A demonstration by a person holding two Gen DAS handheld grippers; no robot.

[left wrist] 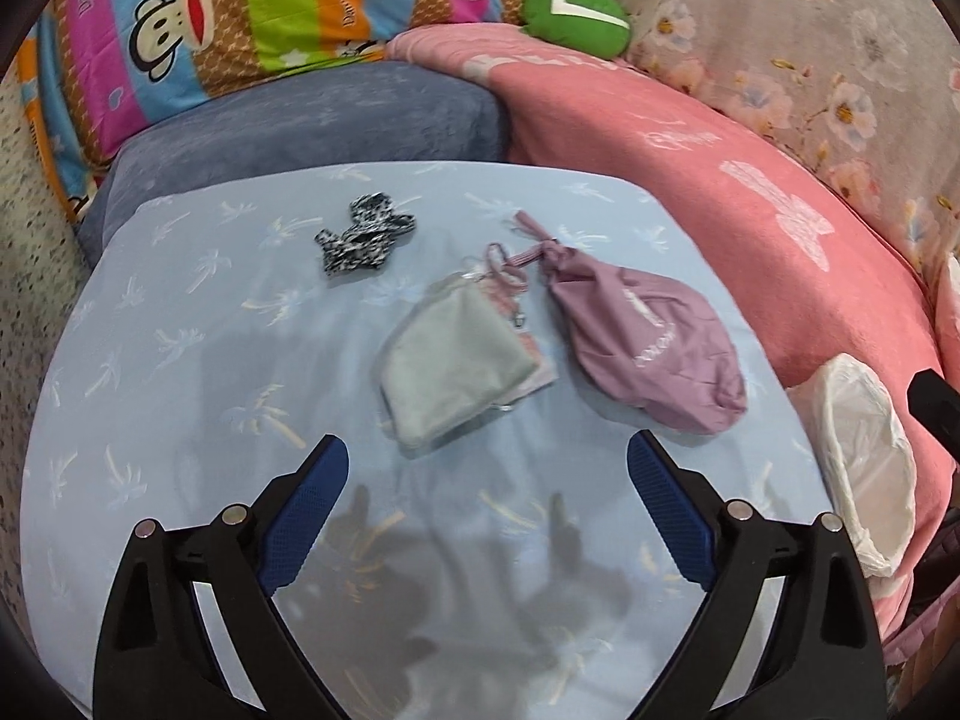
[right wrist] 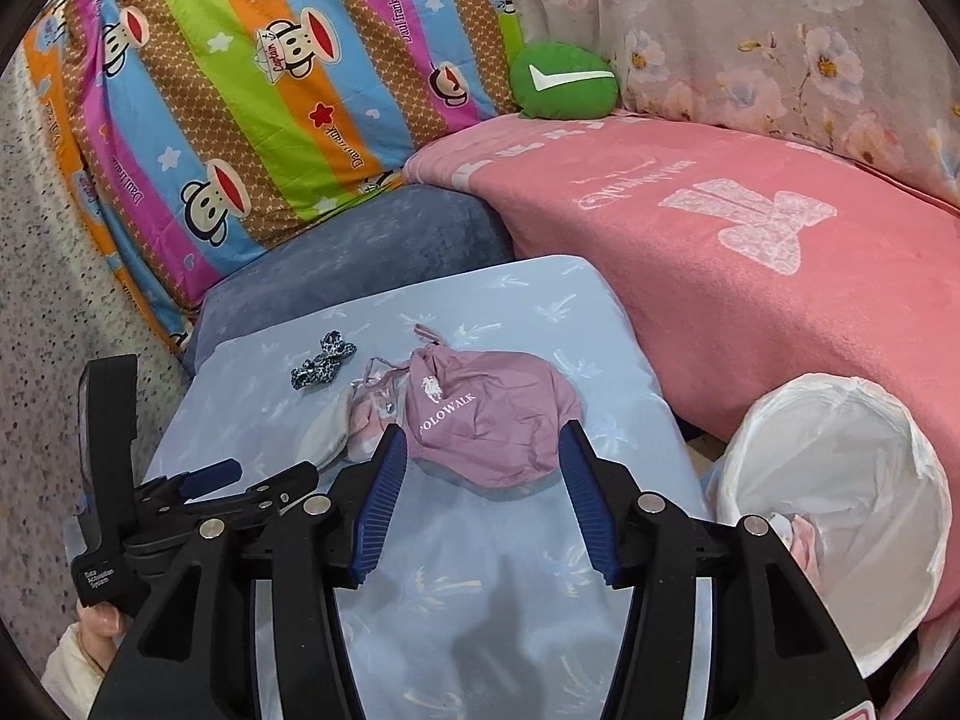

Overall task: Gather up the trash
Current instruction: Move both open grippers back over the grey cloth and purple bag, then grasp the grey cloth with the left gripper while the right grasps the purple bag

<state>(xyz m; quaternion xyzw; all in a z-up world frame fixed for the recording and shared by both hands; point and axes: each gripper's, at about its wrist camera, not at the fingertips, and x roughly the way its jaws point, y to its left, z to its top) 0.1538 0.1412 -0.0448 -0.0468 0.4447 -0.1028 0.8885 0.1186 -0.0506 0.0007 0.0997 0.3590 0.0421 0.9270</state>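
On a light blue cushion (left wrist: 180, 360) lie a purple drawstring bag (left wrist: 648, 348), a clear packet holding grey fabric (left wrist: 456, 360) and a black-and-white patterned scrunchie (left wrist: 363, 234). My left gripper (left wrist: 487, 468) is open and empty, just short of the packet. My right gripper (right wrist: 480, 456) is open and empty, its jaws either side of the near edge of the purple bag (right wrist: 492, 420). The packet (right wrist: 342, 426) and scrunchie (right wrist: 324, 363) lie left of it. A white-lined trash bin (right wrist: 840, 510) stands to the right; it also shows in the left wrist view (left wrist: 858, 456).
A pink blanket (right wrist: 750, 276) covers the sofa on the right. A striped monkey-print quilt (right wrist: 252, 108), a green plush (right wrist: 564, 81) and a blue-grey cushion (right wrist: 372, 246) sit behind. The left gripper's body (right wrist: 198, 486) is at the left of the right wrist view.
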